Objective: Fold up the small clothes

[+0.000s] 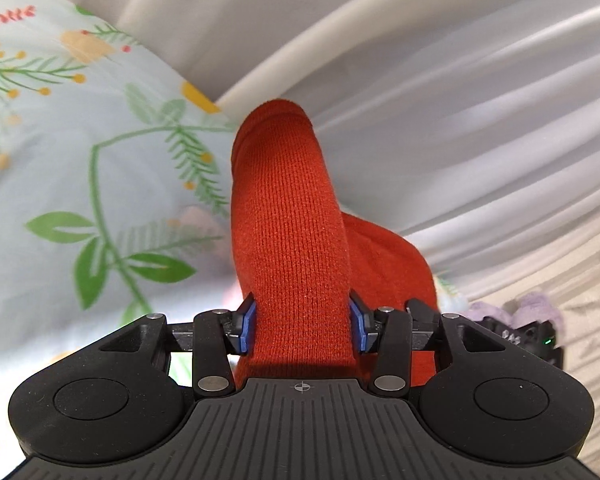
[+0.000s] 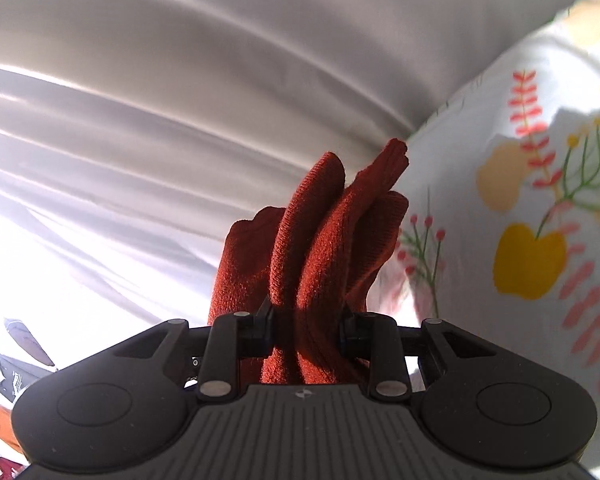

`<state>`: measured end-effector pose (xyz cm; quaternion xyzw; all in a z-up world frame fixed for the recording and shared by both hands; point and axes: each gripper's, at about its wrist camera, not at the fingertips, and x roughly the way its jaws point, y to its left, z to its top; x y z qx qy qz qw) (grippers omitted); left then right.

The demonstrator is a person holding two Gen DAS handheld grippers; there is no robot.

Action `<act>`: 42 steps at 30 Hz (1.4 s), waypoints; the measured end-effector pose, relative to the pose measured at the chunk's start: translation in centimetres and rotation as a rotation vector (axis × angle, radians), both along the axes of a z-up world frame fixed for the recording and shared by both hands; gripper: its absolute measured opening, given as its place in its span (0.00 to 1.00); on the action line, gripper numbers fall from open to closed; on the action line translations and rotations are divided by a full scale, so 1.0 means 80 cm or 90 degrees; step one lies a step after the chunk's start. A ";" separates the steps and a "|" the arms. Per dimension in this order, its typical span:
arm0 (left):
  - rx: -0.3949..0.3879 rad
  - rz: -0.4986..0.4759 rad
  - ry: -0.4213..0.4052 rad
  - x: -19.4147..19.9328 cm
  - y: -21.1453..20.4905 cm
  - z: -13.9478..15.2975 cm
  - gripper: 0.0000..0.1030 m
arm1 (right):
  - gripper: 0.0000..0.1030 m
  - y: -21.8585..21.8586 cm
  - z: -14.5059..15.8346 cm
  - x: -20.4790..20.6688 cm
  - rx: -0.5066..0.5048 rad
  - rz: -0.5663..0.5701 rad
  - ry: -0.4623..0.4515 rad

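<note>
A floral sheet (image 1: 60, 152), pale blue with green sprigs and yellow blooms, fills the left of the left wrist view and shows again at the right edge of the right wrist view (image 2: 500, 240). Behind it hangs a white pleated curtain (image 1: 460, 120), blurred in both views.

The rust-red knitted garment (image 1: 292, 220) is lifted clear of the sheet and held at two places. In the left wrist view it runs straight forward from between the blue pads (image 1: 247, 326) as a smooth, rounded band, with a second fold of the same cloth hanging behind and to the right. The left gripper (image 1: 302, 326) pinches that band across its width, both pads pressed against the knit.

In the right wrist view the garment (image 2: 320, 240) is bunched into several upright folds (its far end splays into loose points against the curtain). The right gripper (image 2: 306, 334) is clamped narrowly on the gathered folds, its fingers touching the cloth on both sides.

Low at the right of the left wrist view lies a small lilac cloth (image 1: 532, 306), partly hidden behind a dark device.
</note>
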<state>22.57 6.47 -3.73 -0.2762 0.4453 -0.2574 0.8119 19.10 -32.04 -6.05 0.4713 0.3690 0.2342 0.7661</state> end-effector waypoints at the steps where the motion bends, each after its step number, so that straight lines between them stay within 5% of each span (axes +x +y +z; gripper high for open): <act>1: 0.021 0.009 -0.005 -0.005 0.000 -0.009 0.49 | 0.26 0.006 -0.006 -0.001 -0.002 0.001 0.010; 5: 0.134 0.082 0.003 -0.027 0.003 -0.034 0.50 | 0.30 0.030 -0.028 -0.006 -0.075 -0.013 0.051; 7: 0.141 0.104 -0.048 -0.059 0.016 -0.026 0.50 | 0.46 0.027 -0.030 -0.021 -0.119 -0.048 0.068; 10: 0.143 0.131 -0.077 -0.116 0.034 -0.018 0.52 | 0.50 0.001 -0.022 -0.079 -0.165 -0.144 0.036; 14: 0.228 0.072 -0.104 -0.176 0.026 -0.023 0.58 | 0.58 0.003 -0.035 -0.149 -0.125 -0.136 0.040; 18: 0.306 0.009 -0.109 -0.191 -0.010 -0.051 0.59 | 0.58 0.036 -0.074 -0.166 -0.119 -0.084 0.088; 20: 0.337 -0.007 -0.124 -0.189 -0.026 -0.060 0.59 | 0.56 0.050 -0.087 -0.158 -0.088 -0.090 0.088; 23: 0.397 0.022 -0.164 -0.183 -0.046 -0.063 0.59 | 0.18 0.082 -0.077 -0.141 -0.133 -0.105 0.062; 24: 0.409 0.036 -0.172 -0.180 -0.048 -0.064 0.59 | 0.14 0.091 -0.070 -0.136 -0.156 -0.112 0.055; 25: 0.418 0.056 -0.166 -0.177 -0.048 -0.063 0.59 | 0.13 0.091 -0.068 -0.137 -0.118 -0.115 0.044; 27: 0.408 0.101 -0.142 -0.170 -0.037 -0.064 0.60 | 0.09 0.072 -0.081 -0.145 0.106 -0.112 0.028; 29: 0.378 0.138 -0.116 -0.174 -0.022 -0.062 0.60 | 0.08 0.058 -0.089 -0.152 0.175 -0.131 0.014; 33: 0.333 0.164 -0.078 -0.183 0.002 -0.059 0.60 | 0.08 0.060 -0.092 -0.143 -0.061 -0.157 0.079; 38: 0.362 0.290 -0.047 -0.194 0.050 -0.039 0.56 | 0.19 0.062 -0.078 -0.149 -0.146 -0.161 0.078; 40: 0.324 0.290 -0.042 -0.186 0.066 -0.027 0.59 | 0.34 0.055 -0.058 -0.159 -0.199 -0.178 0.065; 42: 0.281 0.272 -0.045 -0.175 0.065 -0.017 0.61 | 0.34 0.043 -0.038 -0.173 -0.234 -0.202 0.041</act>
